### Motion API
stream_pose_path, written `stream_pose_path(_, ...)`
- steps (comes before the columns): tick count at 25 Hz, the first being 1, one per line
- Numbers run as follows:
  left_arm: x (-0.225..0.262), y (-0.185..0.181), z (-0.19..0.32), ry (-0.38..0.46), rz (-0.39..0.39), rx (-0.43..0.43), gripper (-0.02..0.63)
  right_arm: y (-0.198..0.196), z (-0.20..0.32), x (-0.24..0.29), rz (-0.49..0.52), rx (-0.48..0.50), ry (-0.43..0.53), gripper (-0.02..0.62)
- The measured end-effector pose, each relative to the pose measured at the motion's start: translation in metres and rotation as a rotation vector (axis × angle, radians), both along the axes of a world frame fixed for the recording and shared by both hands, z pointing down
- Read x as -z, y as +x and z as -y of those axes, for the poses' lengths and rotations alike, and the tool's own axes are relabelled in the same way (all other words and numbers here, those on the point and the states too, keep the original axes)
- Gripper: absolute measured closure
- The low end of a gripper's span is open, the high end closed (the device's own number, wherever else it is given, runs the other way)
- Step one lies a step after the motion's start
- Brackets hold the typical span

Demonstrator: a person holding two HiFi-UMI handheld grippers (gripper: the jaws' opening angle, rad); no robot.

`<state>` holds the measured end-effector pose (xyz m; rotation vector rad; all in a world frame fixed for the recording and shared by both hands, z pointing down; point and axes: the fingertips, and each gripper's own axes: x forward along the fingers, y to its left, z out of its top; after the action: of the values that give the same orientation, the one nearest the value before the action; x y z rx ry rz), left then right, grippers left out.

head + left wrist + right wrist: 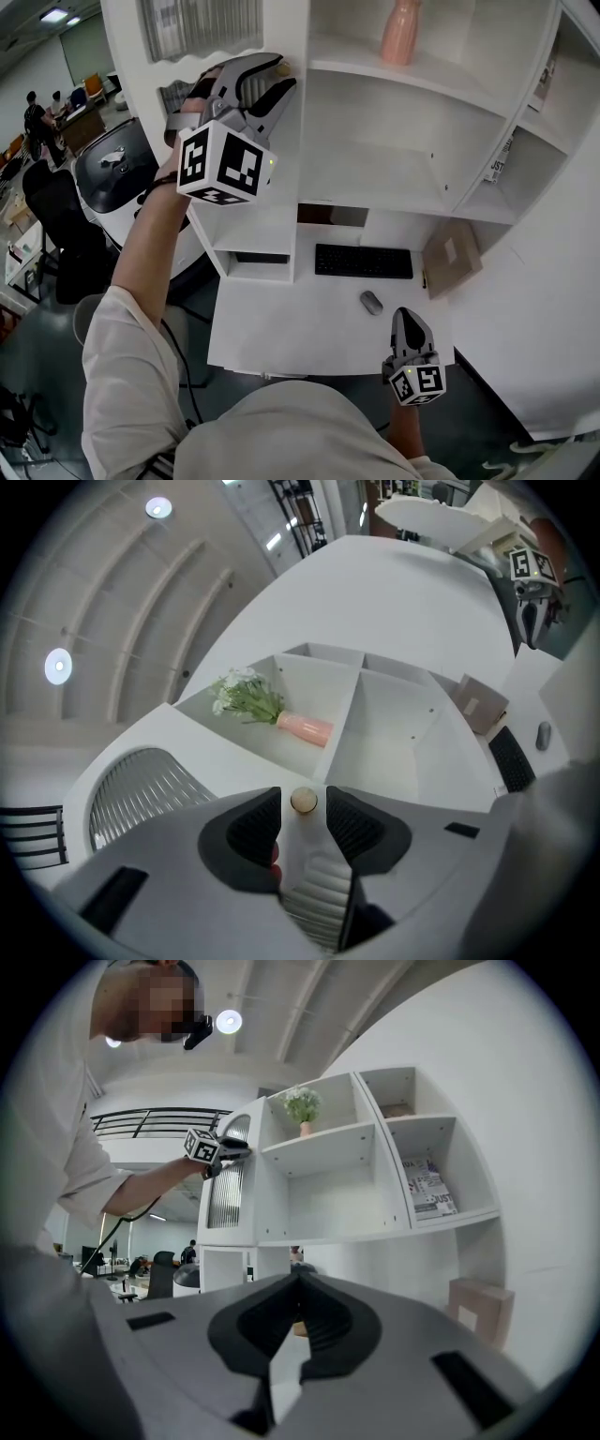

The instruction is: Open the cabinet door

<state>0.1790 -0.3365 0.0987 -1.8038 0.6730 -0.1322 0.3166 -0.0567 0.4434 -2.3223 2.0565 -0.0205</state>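
The white cabinet door (202,37) with a ribbed glass panel closes the shelf unit's upper left compartment. In the right gripper view the door (228,1185) looks about flush with the shelf front. Its small round tan knob (303,802) sits between the dark pads of my left gripper (303,822), with a gap on each side, so the jaws are open around it. From the head view, my left gripper (277,77) is raised to the door's right edge. My right gripper (407,319) hangs low over the desk's front, shut and empty.
A pink vase (400,33) with flowers stands on the top open shelf. On the white desk (281,328) lie a black keyboard (364,261), a mouse (372,302) and a cardboard box (452,255). An office chair (117,164) stands at the left.
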Motion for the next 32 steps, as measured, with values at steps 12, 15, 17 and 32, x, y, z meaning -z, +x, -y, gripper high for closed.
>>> stream_pose_path(12,0.001,0.007,0.006,0.014,0.043,0.015,0.502,0.004,-0.007,-0.001,0.007,-0.026,0.004,0.592)
stream_pose_path(15,0.001,0.008,0.007,0.005,0.038,0.01,0.518,0.006,-0.008,-0.002,0.011,-0.032,0.003,0.591)
stream_pose_path(17,0.002,0.008,0.006,0.002,0.04,0.01,0.52,0.007,-0.008,-0.002,0.012,-0.033,0.002,0.592)
stream_pose_path(32,0.0,0.0,-0.005,0.006,0.043,0.007,0.523,0.004,-0.003,-0.001,0.007,-0.004,0.0,0.592)
